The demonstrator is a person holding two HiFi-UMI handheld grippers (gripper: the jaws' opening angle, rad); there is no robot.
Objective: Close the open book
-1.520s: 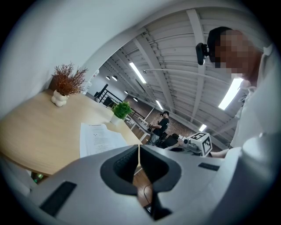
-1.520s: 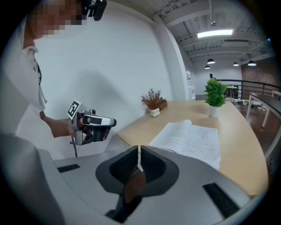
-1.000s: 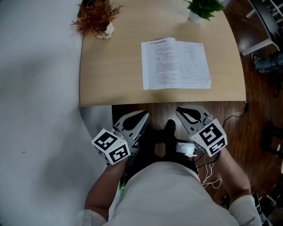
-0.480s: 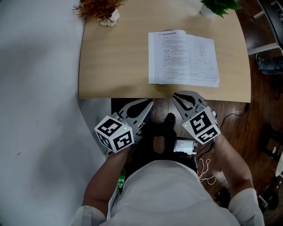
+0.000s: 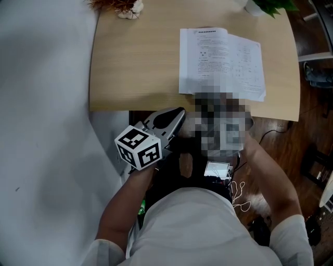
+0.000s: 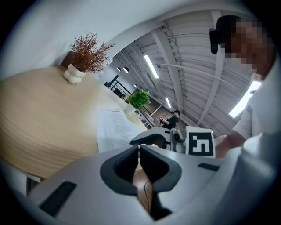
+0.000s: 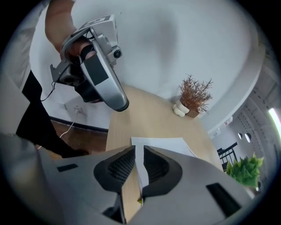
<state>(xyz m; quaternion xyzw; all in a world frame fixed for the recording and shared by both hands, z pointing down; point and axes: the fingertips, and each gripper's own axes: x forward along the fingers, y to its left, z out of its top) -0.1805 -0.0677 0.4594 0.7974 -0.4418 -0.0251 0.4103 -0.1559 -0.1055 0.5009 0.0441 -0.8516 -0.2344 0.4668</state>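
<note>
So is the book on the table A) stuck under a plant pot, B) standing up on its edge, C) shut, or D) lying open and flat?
D: the book lies open and flat on the table, with both printed pages facing up.

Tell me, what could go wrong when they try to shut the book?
1. The book lies near the front edge of the table; a push could slide it off.
2. The left gripper has its jaws together and the right gripper has them barely apart, so they may catch one thin page and crease it.
3. The plant stands by the book's far corner and might get knocked.
</note>
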